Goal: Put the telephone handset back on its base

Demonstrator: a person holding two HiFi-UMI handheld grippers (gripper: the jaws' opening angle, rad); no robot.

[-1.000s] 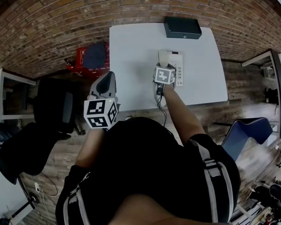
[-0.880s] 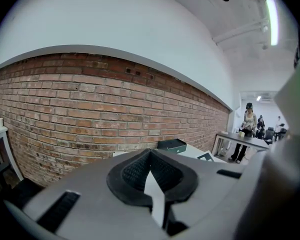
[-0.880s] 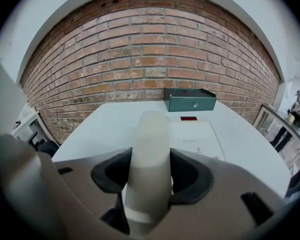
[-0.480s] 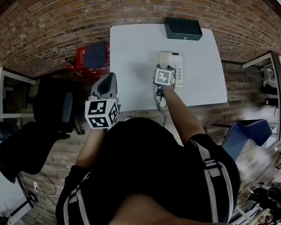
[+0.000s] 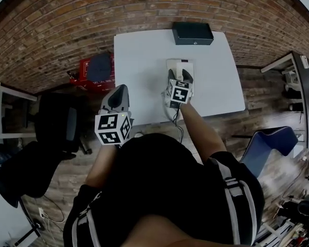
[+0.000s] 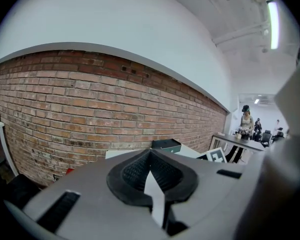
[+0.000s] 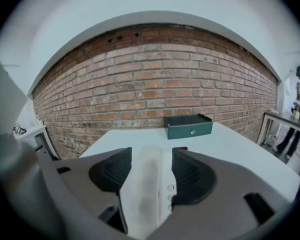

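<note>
Dark green flat box [image 5: 192, 33], top centre of white worktop [image 5: 139, 60]: lid shut, no legible print. White telephone handset [image 7: 145, 189] lay on its base [image 7: 166, 181] mid-frame, betw. just-opened jaws of right tool [image 5: 178, 84], pads clear. Left tool [image 6: 151, 179] closed, empty.

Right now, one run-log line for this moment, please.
right gripper: jaws just opening, handset between, ungripped | handset: lying on base | left gripper: shut, empty

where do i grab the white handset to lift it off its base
Grip the handset across its narrow middle, coming from above at the near end. It lies flat on the base, long axis pointing away, so its long sides face left and right. The right tongs, jaws just opening, straddle it that way without pressing.
</note>
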